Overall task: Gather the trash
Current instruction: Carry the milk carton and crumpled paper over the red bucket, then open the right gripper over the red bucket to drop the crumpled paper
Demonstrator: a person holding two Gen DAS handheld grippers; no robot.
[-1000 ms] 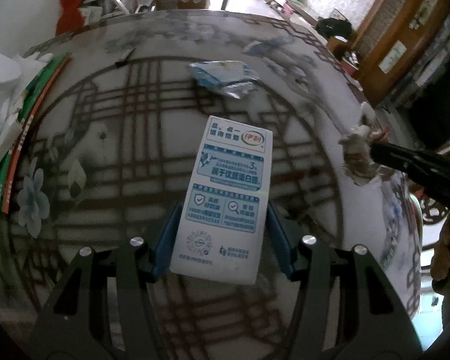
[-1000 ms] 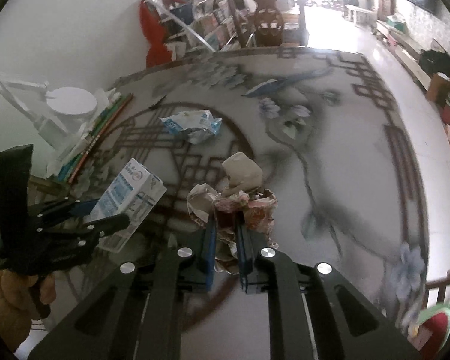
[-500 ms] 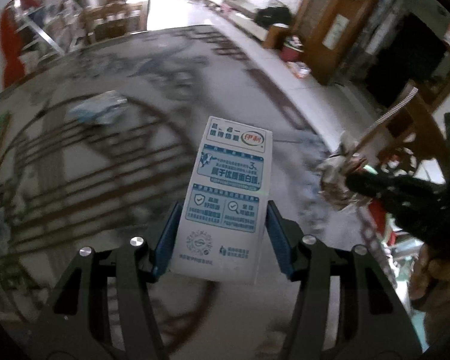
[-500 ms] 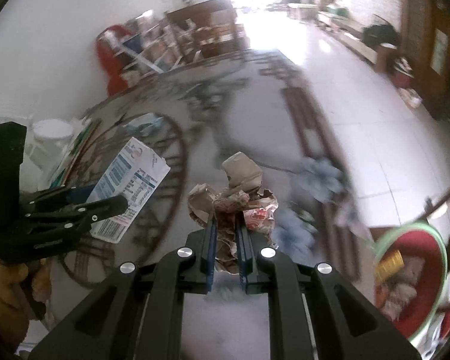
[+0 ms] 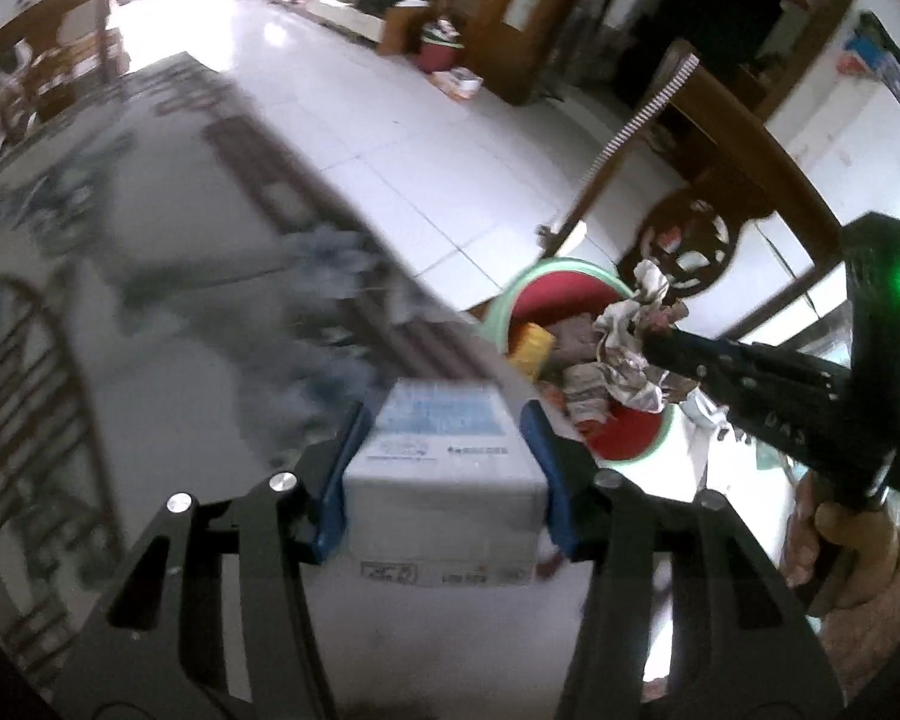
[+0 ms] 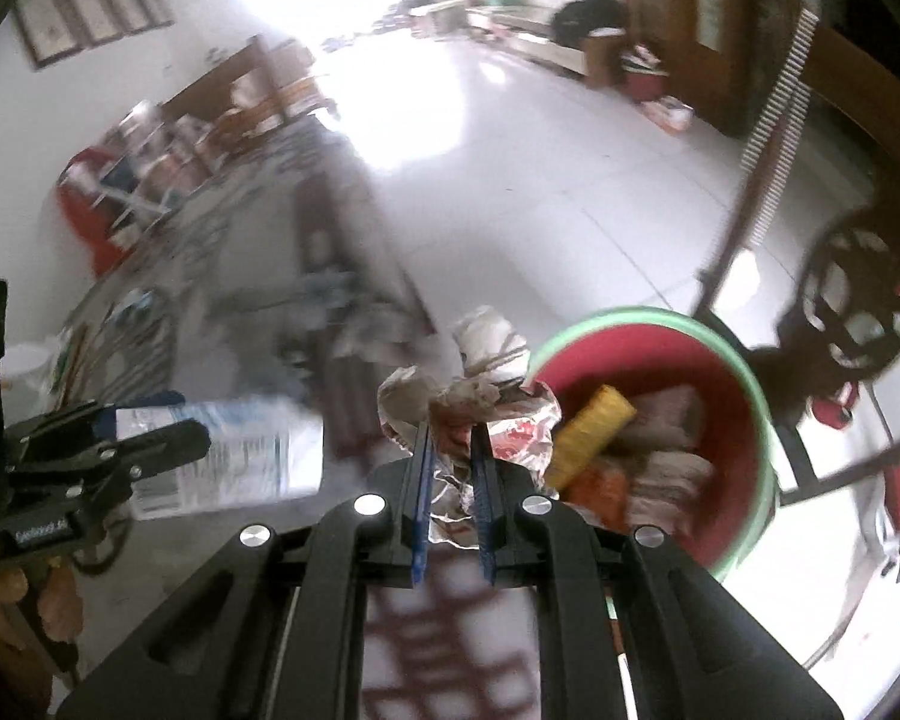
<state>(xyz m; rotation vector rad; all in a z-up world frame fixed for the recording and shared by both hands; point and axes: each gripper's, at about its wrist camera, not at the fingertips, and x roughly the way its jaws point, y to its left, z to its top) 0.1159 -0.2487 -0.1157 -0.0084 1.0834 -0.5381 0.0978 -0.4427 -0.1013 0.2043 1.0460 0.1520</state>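
Right wrist: crumpled wrapper (image 6: 468, 396) between right gripper (image 6: 453, 450) pads (clamped)

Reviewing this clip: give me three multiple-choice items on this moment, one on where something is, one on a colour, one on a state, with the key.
1. Where is the bin relative to the table?
A. On the tabletop
B. On the floor past the table's edge
C. Under a chair

2. What colour is the bin's inside?
A. Red
B. Blue
C. Yellow

3. What is between the fingers of the right tool?
A. Nothing
B. A milk carton
C. Crumpled paper

Key:
1 B, the bin stands on the white floor beyond the patterned table's edge.
2 A, red inside with a green rim.
3 C, the right tool is shut on the crumpled paper; the milk carton sits in the left tool, whose jaws are closing.
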